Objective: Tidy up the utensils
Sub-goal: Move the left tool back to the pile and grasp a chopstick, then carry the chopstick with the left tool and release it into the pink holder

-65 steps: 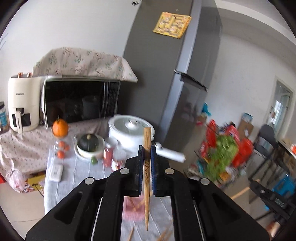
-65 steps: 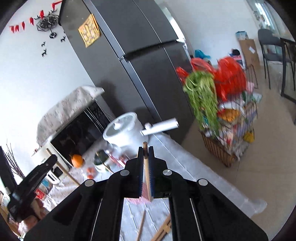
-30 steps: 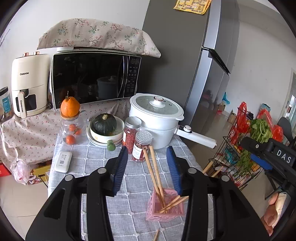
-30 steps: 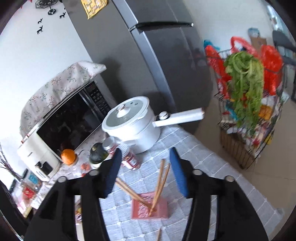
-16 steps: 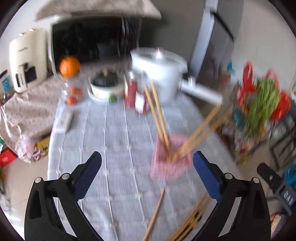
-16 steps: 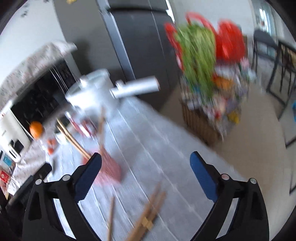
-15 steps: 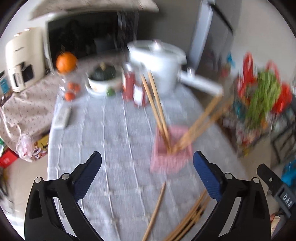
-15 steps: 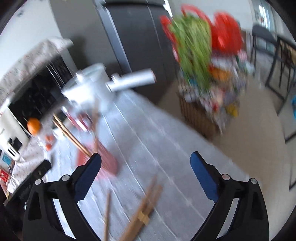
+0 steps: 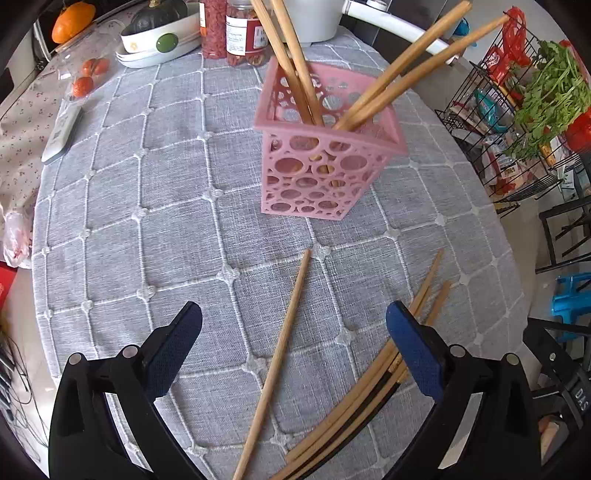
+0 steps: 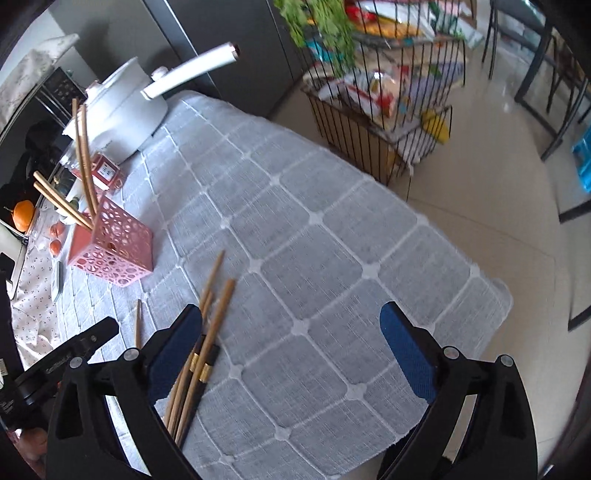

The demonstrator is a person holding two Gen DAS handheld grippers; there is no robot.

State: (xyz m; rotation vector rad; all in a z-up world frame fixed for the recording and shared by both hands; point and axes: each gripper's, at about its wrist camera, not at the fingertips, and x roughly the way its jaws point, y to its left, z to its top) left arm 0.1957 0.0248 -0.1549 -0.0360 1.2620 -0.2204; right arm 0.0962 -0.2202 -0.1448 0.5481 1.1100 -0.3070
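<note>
A pink perforated holder [image 9: 321, 162] stands on the grey quilted tablecloth [image 9: 166, 206] with several wooden chopsticks [image 9: 399, 70] leaning in it. It also shows in the right wrist view [image 10: 110, 243]. My left gripper [image 9: 293, 347] is wide open and empty, low over the table, with a single loose chopstick [image 9: 280, 354] lying between its fingers. A bundle of loose chopsticks [image 9: 369, 406] lies by its right finger. My right gripper [image 10: 291, 350] is wide open and empty above the cloth, the same bundle [image 10: 201, 343] by its left finger.
A white pot with a long handle [image 10: 125, 96], jars [image 9: 229, 26], a bowl with a squash [image 9: 155, 26] and an orange [image 9: 72, 22] crowd the table's far end. A remote [image 9: 61, 133] lies at the left edge. A wire rack of groceries [image 10: 384, 88] stands on the floor.
Both grippers let go of chopsticks into the pink holder, opened wide and dropped low toward the loose chopsticks at the table's near end.
</note>
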